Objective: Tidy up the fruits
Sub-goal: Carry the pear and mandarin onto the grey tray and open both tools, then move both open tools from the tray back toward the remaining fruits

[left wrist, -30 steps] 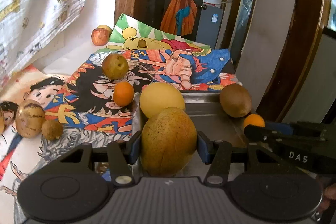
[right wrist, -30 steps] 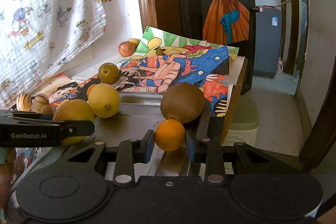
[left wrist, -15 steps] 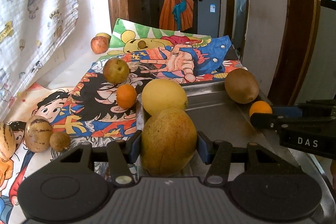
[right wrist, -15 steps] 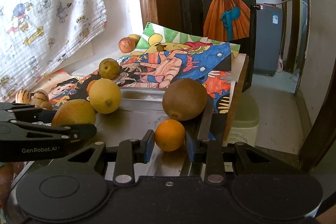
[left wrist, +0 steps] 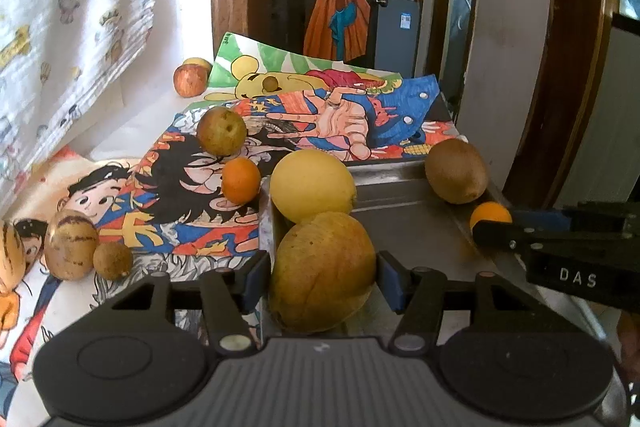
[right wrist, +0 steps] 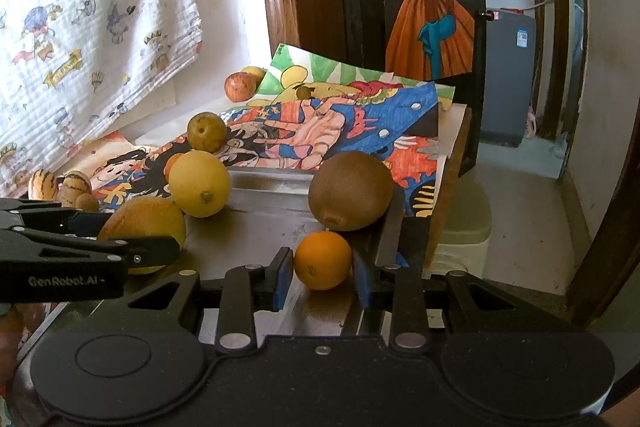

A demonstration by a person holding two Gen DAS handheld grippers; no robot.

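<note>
My table [right wrist: 456, 147] is covered with bright cartoon drawings [left wrist: 360, 119], and a metal tray [left wrist: 400, 195] sits on its near right part. Lying straight on the drawings I see a greenish-brown pear-like fruit [left wrist: 221, 130] with a small orange [left wrist: 241, 180] just in front of it, beside the tray's left wall. Further left lie two striped tan fruits [left wrist: 70, 243] and a little brown round one [left wrist: 113, 261] touching the nearer of them. At the far back, by the wall, a red apple [left wrist: 189, 79] rests against a yellowish fruit [right wrist: 253, 71] on the bare white surface.
</note>
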